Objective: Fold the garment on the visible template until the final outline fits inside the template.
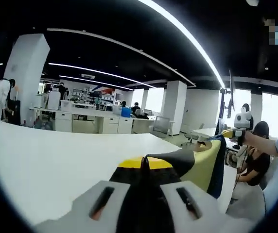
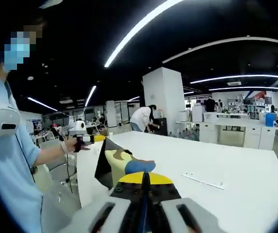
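The garment, black with pale yellow and blue panels, hangs stretched in the air between both grippers above the white table. My left gripper rises from the bottom of the left gripper view, its yellow-tipped jaws shut on black cloth. The right gripper shows at the right of that view, held by a hand and pinching the garment's far corner. In the right gripper view my right gripper is shut on the garment, and the left gripper clamps its other end beside the person's hand.
A thin pale strip lies flat on the table. The person in a light blue shirt stands at the table's edge. White pillars, desks, chairs and other people fill the office behind.
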Demonstrator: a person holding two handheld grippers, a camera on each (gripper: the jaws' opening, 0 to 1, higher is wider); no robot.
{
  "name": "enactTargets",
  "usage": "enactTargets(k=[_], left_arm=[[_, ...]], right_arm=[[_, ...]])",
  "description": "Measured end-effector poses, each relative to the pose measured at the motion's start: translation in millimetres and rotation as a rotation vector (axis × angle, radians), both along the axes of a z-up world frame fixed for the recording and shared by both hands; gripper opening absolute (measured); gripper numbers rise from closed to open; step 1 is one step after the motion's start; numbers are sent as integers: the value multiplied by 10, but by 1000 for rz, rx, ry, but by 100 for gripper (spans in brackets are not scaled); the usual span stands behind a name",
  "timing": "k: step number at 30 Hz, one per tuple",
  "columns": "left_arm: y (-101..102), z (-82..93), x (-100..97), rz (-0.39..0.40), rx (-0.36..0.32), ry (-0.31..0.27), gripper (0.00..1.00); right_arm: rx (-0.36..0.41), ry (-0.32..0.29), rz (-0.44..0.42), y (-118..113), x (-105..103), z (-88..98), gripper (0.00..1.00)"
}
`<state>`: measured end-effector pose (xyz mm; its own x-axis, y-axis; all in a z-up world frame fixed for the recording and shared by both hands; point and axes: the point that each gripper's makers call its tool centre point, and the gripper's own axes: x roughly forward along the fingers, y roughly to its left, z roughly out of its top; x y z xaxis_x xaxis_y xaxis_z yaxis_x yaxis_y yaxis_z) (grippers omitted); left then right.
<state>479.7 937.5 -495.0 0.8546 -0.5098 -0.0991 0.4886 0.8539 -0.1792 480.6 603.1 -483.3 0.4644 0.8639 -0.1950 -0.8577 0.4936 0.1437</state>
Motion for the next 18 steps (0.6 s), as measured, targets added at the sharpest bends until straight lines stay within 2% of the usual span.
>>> enactTargets(k=[1, 3, 7, 11, 14, 18], left_arm=[[-12, -55, 64, -2, 9, -7, 0], [-34, -215, 200, -1, 4, 36, 0], [-68, -413, 463, -4, 25, 63, 0], [-48, -619, 817, 16, 19, 98, 0], [-78, -758, 1004, 28, 19, 118, 0], [-123, -1012, 1268, 33, 33, 156, 0]], right_arm=[[-17, 24, -3, -1, 51, -101, 0], [-55, 52, -6, 4, 190, -294, 0], [-92, 93, -9, 55, 452, -528, 0], [-128, 131, -5, 49, 789, -748, 0], [-147, 163, -8, 53, 956, -907, 0], [-207, 214, -14, 26, 1237, -1236, 0]])
